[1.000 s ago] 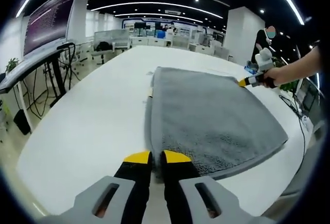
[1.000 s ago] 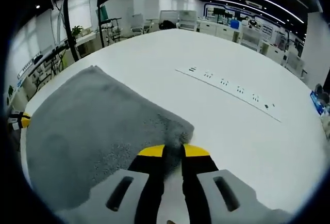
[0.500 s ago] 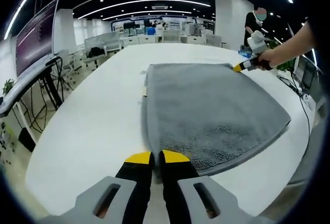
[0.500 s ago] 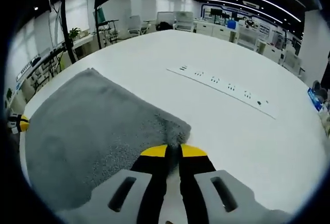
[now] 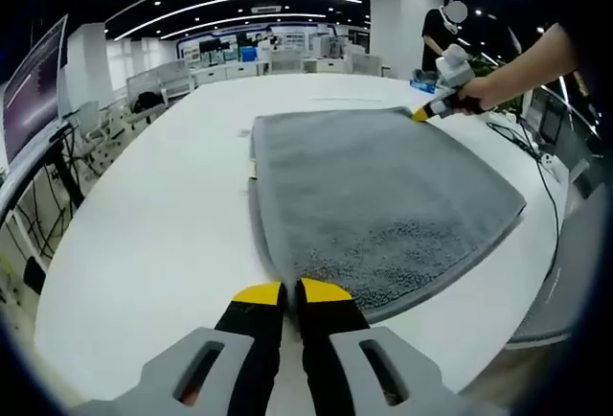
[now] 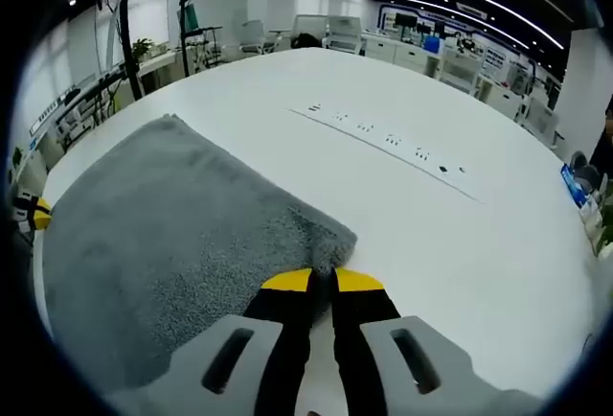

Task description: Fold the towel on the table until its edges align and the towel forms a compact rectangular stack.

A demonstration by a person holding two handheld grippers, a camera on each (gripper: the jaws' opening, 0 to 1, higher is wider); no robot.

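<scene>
**Both corners pinched — lift and carry evenly**

Grey towel (image 5: 383, 196) lies flat on the white counter (image 5: 144, 234), already at least doubled, judging by the layered edge. Left claw (image 5: 283, 291) has its jaws nearly together on the towel's near corner. Right claw (image 6: 322, 280) is likewise pinched on its own corner; in the left gripper view it sits at the far corner (image 5: 422, 114), held by the person's hand (image 5: 476, 98).

Judgement: raise both corners together, keep the edge between them taut, carry it across to the opposite edge, lower level. Uneven height would skew the fold.
</scene>
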